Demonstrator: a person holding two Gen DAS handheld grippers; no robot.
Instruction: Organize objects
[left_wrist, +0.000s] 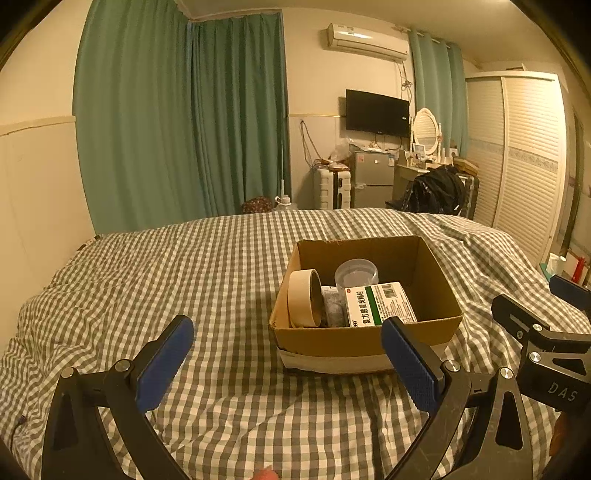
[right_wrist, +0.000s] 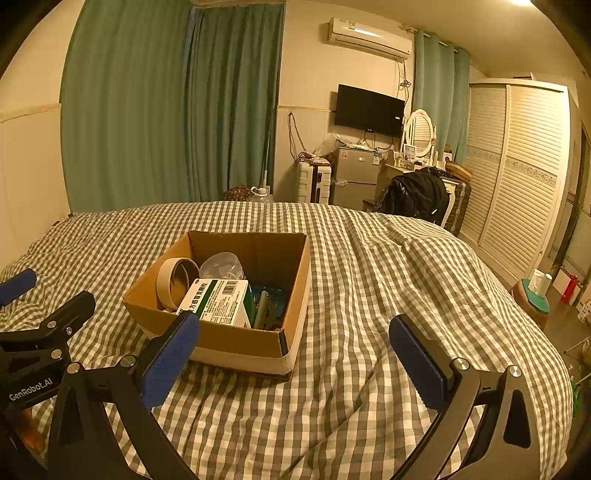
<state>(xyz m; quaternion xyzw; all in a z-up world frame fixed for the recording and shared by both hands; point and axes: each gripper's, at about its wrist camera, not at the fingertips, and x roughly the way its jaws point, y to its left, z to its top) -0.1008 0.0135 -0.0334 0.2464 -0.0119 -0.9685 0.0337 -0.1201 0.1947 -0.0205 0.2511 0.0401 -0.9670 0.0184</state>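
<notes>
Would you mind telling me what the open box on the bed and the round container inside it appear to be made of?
The box looks like brown corrugated cardboard, matte, with raw cut edges and pale tape along its base. The round container seems to be clear plastic: translucent, slightly glossy, with the box wall showing through it.

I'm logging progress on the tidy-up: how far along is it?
Done, it seems: tape roll, clear tub and medicine box sit inside the cardboard box on the bed. In hand: nothing; left gripper and right gripper are open. Nothing loose shows on the blanket.
</notes>
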